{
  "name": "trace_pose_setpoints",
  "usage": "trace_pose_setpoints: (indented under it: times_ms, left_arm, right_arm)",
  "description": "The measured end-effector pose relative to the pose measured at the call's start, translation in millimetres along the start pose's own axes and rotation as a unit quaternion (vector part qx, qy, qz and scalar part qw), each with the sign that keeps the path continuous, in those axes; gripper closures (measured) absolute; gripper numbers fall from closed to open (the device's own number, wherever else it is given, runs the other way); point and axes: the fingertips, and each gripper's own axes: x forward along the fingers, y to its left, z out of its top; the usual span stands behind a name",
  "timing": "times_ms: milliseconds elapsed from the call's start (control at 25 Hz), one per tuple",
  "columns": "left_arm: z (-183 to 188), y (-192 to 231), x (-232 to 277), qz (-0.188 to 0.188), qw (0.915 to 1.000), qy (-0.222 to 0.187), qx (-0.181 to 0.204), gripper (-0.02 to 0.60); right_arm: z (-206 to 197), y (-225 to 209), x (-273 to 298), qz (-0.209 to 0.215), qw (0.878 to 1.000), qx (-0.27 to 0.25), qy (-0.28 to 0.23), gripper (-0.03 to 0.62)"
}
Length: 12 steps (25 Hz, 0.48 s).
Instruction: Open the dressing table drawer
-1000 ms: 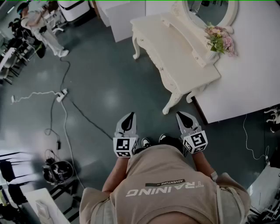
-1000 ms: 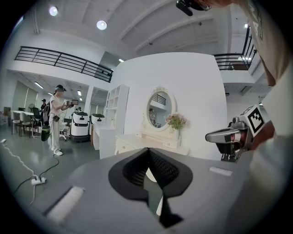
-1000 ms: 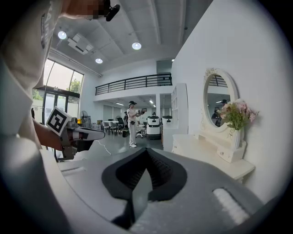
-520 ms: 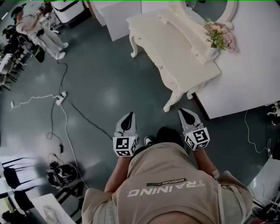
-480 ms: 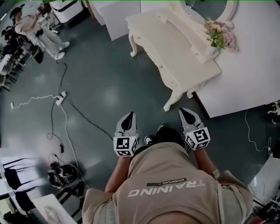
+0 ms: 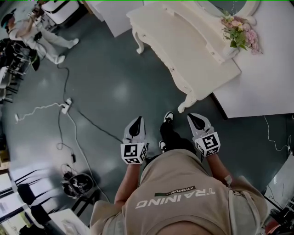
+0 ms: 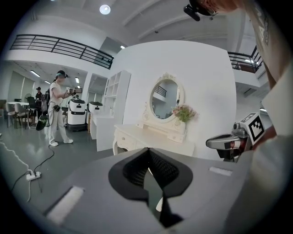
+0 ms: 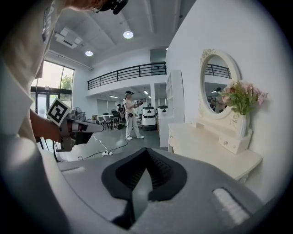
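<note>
The cream dressing table (image 6: 183, 46) stands ahead and to the right, with an oval mirror and a vase of pink flowers (image 6: 240, 31) on it. Its drawer fronts with knobs (image 7: 124, 138) show in the left gripper view. The small top drawers (image 8: 229, 142) show in the right gripper view. My left gripper (image 6: 136, 126) and right gripper (image 6: 197, 122) are held in front of my body, well short of the table. Both are shut with nothing between the jaws, seen close up as the left gripper (image 7: 148, 153) and the right gripper (image 8: 146, 153).
Dark floor lies between me and the table. A power strip and cables (image 6: 66, 106) run across the floor at the left. A person (image 6: 32, 27) stands at the far left by white cabinets (image 6: 110, 13). A white wall base (image 6: 271, 69) sits behind the table.
I have stepped forward, one foot now ahead between the grippers. The table has slid up and right in the head view. Both grippers stay shut, side by side.
</note>
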Motion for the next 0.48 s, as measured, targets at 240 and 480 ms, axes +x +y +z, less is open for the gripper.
trace_pose_setpoints:
  times_ms: [240, 480]
  left_arm:
    - [18.9, 22.7, 67.2, -0.031, 0.9993, 0.018, 0.01, 0.563]
    - [78.5, 32.4, 148.3, -0.073, 0.9969, -0.001, 0.03, 0.563]
  right_arm:
    - [21.7, -54.2, 61.6, -0.018, 0.999, 0.029, -0.016, 0.592]
    - [50.1, -103.5, 100.2, -0.059, 0.998, -0.003, -0.02, 0.592]
